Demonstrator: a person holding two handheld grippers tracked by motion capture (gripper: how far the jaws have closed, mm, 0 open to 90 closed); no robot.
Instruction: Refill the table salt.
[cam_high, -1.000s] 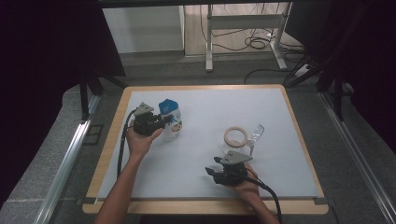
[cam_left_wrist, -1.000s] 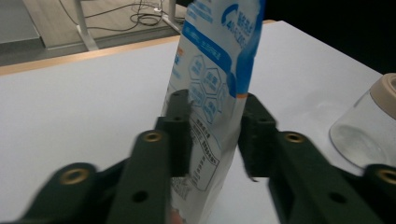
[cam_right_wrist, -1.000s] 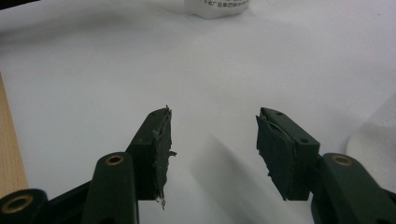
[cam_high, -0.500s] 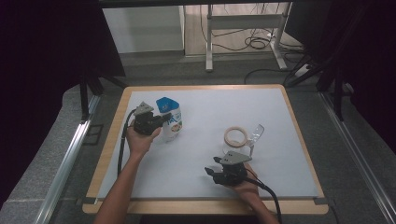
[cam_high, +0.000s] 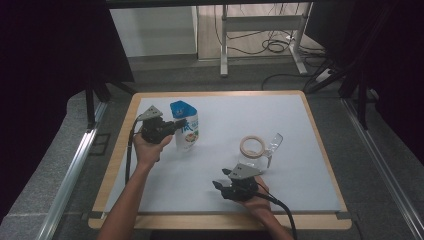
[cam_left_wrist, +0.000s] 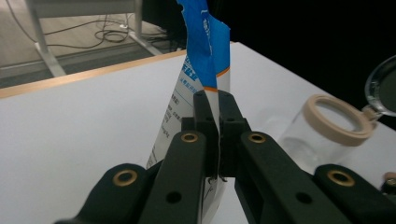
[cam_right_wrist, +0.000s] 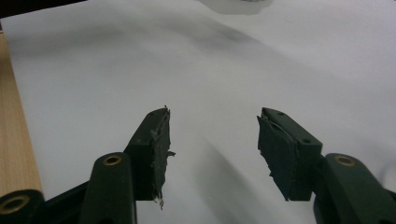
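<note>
The left tool (cam_left_wrist: 212, 135) pinches the blue and white bag (cam_high: 184, 126), standing up at the table's (cam_high: 300, 150) far left. The right tool (cam_right_wrist: 212, 154) waits wide open, holding nothing. Next, I think, the bag gets tipped toward the glass jar (cam_high: 256, 150)

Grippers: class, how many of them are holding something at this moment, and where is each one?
1. The left gripper is clamped on the edge of the blue-and-white pouch standing at the table's far left. The right gripper rests open over bare white table near the front edge.
</note>
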